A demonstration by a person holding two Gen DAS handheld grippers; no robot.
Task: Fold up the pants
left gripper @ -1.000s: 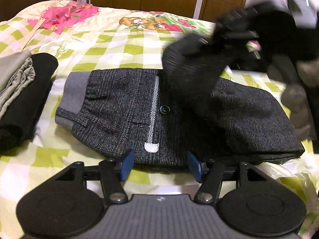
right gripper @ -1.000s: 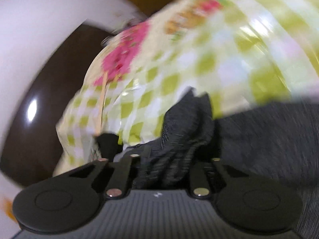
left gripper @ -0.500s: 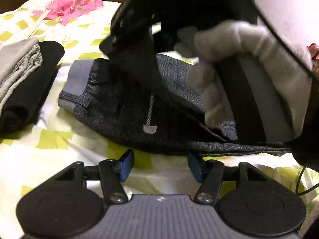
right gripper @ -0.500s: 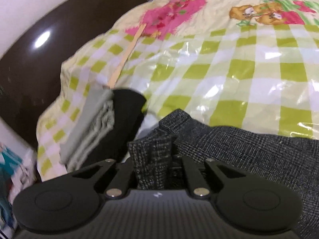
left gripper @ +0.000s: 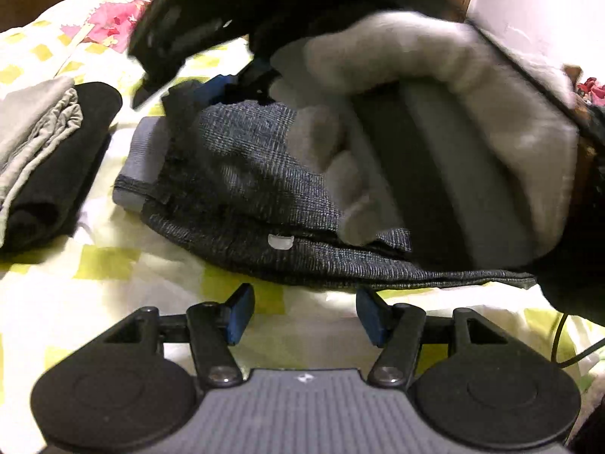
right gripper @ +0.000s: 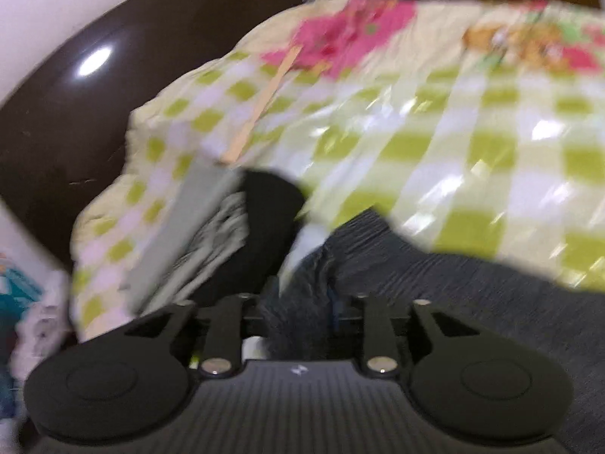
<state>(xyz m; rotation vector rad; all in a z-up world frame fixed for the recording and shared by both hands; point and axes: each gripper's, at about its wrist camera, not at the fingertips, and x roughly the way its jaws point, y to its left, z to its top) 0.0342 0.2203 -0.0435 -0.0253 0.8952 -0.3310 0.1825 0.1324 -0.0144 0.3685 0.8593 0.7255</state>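
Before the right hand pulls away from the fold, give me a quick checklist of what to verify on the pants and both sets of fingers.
1. Pant leg laid over the waist end of the grey pants: ok, the fold lies on top.
2. Right gripper letting go: not ok yet, its jaws are opening but fabric sits between them.
3. Left gripper clear of cloth: ok, open, nothing between its fingers.
4. Stack of folded clothes apart from the pants: ok, bedspread shows between.
5. Fold edges aligned: cannot tell, the gloved hand hides them.
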